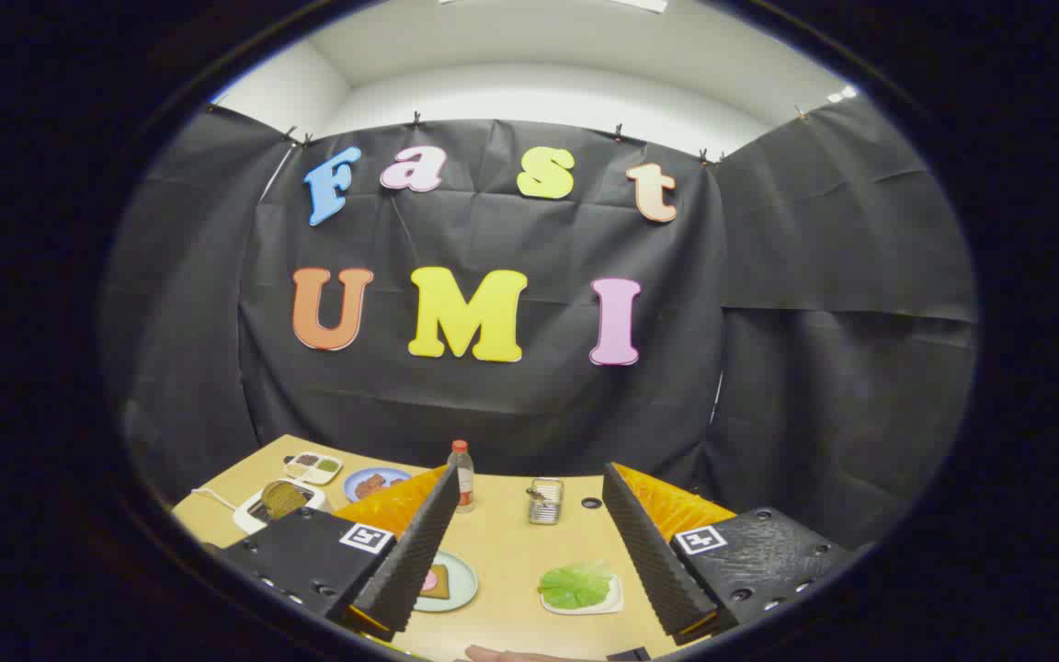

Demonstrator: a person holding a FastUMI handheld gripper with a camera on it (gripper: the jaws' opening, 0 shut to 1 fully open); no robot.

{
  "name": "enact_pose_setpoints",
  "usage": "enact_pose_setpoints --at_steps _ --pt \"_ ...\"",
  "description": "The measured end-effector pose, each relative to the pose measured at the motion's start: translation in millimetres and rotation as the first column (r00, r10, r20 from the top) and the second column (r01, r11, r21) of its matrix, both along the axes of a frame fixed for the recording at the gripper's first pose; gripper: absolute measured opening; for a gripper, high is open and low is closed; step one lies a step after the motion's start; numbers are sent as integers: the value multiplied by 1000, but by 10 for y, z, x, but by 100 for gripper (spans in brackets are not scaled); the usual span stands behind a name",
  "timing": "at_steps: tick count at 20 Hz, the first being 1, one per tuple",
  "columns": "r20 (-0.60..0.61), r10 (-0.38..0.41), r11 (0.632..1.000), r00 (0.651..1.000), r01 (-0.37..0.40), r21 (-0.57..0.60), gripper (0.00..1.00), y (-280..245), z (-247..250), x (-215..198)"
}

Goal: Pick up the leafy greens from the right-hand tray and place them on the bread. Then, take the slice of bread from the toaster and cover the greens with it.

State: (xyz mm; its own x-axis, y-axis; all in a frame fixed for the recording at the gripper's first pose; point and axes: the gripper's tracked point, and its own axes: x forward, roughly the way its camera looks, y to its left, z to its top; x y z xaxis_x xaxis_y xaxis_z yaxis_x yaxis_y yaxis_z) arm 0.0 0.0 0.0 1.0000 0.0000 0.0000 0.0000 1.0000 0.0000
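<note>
My gripper [529, 487] is open, held well above the wooden table [511, 542], with nothing between its fingers. Below and between the fingers lie green leafy greens [575, 585] on a small white tray [610, 602], nearer the right finger. Beside the left finger sits a pale green plate [463, 581] with a slice of bread [438, 581] on it, partly hidden by that finger. Further left, a white toaster [258, 515] holds a brown bread slice [281, 498] standing in its slot.
A bottle with a red cap [462, 473] and a small metal basket [545, 501] stand at the table's back. A blue plate with food [373, 480] and a divided white dish [313, 467] sit behind the toaster. A fingertip [502, 655] shows at the near edge.
</note>
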Motion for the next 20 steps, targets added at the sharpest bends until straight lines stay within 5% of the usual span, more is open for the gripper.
enact_pose_setpoints --at_steps 11,20 --pt "4 54 999 999 -54 -5 95 -530 -33 478" --pt "-119 127 992 985 -126 17 95 -942 -722 1057"
